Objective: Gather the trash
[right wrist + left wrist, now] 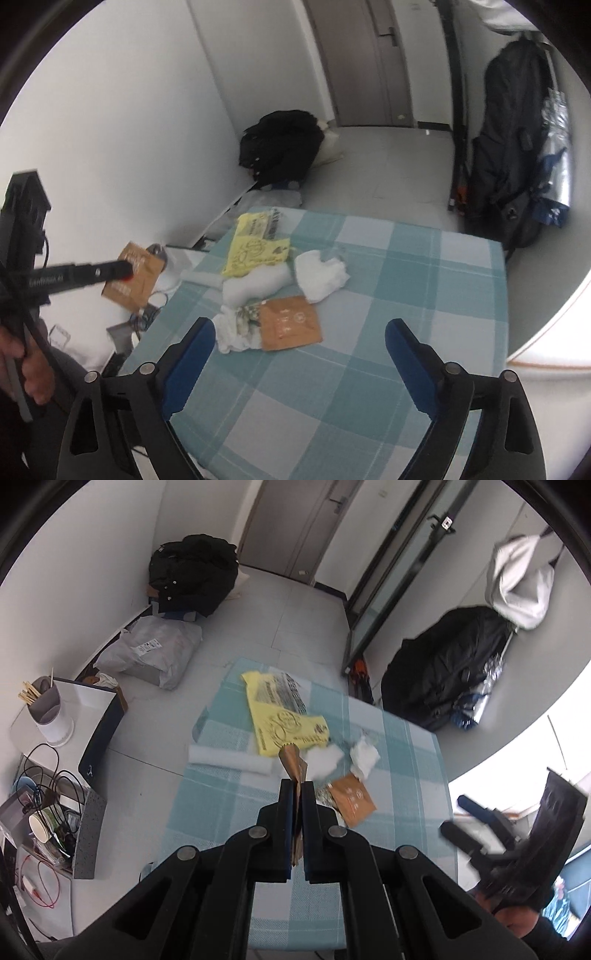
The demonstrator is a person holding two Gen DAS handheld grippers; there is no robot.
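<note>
My left gripper (297,788) is shut on a brown paper packet (293,764), held up over the near part of the teal checked tablecloth (399,746). In the right wrist view that left gripper (127,271) hangs left of the table with the held packet (142,280). On the cloth lie a yellow plastic bag (255,247), white crumpled tissues (321,273), a white roll (229,762) and a second brown packet (290,323). My right gripper (301,326) is open just in front of that second packet, with nothing between its fingers. It shows blurred at the right of the left wrist view (458,816).
A black backpack (192,572) and a grey parcel bag (151,650) lie on the floor by the far wall. Left of the table stands a side shelf with a white utensil holder (50,712) and cables. A black bag (443,664) leans at the right.
</note>
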